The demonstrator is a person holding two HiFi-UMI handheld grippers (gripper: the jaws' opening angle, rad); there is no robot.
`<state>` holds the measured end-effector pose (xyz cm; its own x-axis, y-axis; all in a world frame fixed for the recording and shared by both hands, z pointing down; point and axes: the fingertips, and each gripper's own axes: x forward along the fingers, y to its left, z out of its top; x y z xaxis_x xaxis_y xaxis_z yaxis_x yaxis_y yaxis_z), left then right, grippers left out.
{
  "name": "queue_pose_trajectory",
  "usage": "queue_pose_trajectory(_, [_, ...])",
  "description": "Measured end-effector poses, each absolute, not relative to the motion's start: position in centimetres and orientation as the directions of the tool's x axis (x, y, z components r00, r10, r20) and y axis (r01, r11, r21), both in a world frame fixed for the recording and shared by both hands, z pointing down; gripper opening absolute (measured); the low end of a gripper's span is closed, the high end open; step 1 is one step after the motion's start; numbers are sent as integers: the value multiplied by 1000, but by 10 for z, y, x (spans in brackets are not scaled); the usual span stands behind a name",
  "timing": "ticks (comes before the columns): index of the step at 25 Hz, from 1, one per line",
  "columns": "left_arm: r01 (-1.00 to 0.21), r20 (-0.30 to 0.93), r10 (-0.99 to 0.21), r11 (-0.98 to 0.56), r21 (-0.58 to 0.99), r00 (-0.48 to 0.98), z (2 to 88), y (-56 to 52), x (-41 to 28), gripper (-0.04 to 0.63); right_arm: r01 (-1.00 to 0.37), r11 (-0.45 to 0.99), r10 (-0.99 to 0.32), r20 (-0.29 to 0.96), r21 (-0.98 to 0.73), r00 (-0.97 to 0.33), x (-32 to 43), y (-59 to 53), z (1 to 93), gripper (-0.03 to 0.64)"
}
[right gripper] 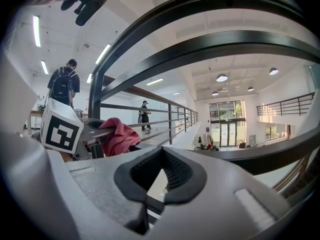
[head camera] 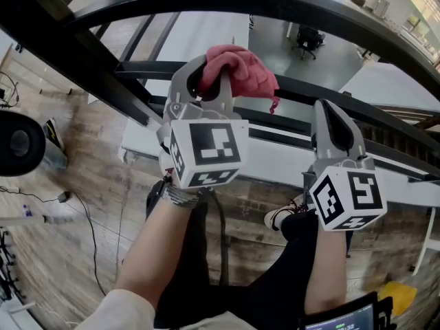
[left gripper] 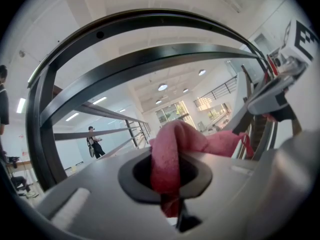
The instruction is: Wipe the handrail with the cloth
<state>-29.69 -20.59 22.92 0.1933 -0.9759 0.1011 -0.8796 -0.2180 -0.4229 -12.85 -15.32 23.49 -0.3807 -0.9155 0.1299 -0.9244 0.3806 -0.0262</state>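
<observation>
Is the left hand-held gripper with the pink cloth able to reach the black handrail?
Probably yes. The left hand-held gripper is shut on the pink cloth, and the black handrail curves in front of it with nothing between them. The right hand-held gripper sits off to the side.

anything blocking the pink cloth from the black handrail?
Nothing visible. The left gripper is shut on the pink fabric cloth, only open air between it and the curved black metal handrail beyond; the right gripper sits off to the side.
</observation>
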Motion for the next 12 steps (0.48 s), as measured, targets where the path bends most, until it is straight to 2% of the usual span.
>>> queue_pose_trajectory(12, [-846, 110, -967, -256, -467, 232, 228, -203, -271, 26, -926, 376, -916, 140, -26, -376, -120, -152, 238, 2])
